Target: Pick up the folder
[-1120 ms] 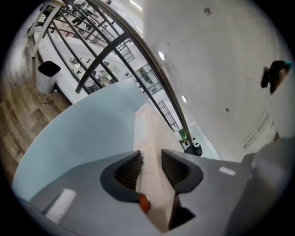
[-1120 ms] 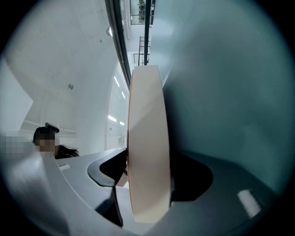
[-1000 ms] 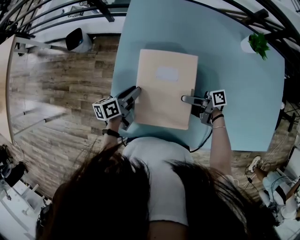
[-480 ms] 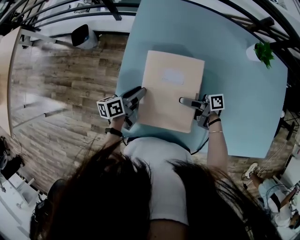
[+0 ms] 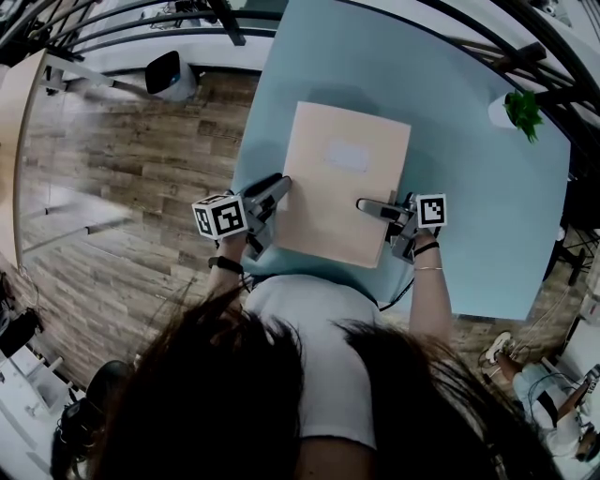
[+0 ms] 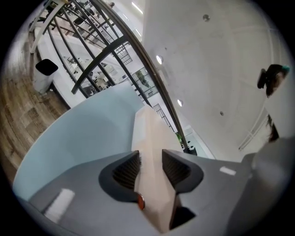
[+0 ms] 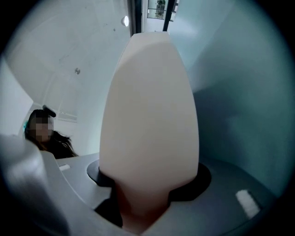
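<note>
A pale peach folder [image 5: 342,187] with a white label hangs over the light blue table [image 5: 469,141], gripped at both sides. My left gripper [image 5: 279,187] clamps its left edge near the front corner. In the left gripper view the folder [image 6: 152,138] runs edge-on between the ribbed pads [image 6: 125,169] of that gripper [image 6: 151,168]; the jaws have just been opening slightly, with the folder still touching both pads. My right gripper [image 5: 364,204] reaches in over the right edge. In the right gripper view the folder [image 7: 150,106] fills the gap of that gripper [image 7: 147,184].
A small potted plant [image 5: 520,108] stands at the table's far right corner. Left of the table is wooden floor with a white bin [image 5: 169,73] and black railings [image 5: 141,23]. The person's body is close to the table's near edge.
The right gripper has shifted a little with the folder's right edge. The left gripper has stayed about where it was on the left edge.
</note>
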Demonstrator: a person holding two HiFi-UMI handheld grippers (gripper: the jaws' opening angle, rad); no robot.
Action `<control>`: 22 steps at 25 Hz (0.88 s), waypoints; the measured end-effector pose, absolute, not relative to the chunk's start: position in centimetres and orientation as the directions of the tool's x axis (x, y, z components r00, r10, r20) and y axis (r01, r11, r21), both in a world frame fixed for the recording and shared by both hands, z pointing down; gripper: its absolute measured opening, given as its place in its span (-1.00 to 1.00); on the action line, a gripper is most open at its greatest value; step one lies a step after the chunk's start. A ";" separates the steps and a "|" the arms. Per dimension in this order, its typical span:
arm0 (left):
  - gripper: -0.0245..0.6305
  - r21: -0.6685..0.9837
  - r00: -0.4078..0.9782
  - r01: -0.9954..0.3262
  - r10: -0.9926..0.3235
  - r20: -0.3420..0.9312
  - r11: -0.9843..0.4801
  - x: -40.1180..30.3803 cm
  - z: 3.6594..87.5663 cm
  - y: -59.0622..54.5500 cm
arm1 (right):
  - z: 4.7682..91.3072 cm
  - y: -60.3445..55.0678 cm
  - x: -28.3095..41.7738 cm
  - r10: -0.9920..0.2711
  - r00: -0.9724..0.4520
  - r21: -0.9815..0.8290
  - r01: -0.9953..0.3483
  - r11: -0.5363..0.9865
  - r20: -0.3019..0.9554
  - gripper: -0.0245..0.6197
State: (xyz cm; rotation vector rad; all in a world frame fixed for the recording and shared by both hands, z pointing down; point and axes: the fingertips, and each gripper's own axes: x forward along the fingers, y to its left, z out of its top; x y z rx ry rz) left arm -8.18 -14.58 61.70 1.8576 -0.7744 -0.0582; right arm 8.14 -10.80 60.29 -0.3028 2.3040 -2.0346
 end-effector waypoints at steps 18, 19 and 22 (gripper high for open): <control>-0.30 0.628 0.767 -0.590 -0.595 0.241 -0.507 -7.8 51.1 -14.9 | 50.8 -11.4 10.8 -0.375 -0.921 -0.846 -0.280 0.453 0.105 -0.04; -0.30 0.612 0.768 -0.593 -0.596 0.235 -0.523 -7.6 50.4 -14.7 | 50.3 -11.1 11.0 -0.396 -0.912 -0.829 -0.304 0.469 0.111 -0.04; -0.30 0.559 0.768 -0.605 -0.601 0.222 -0.566 -7.0 48.7 -14.3 | 48.5 -10.6 11.8 -0.456 -0.880 -0.769 -0.382 0.513 0.133 -0.04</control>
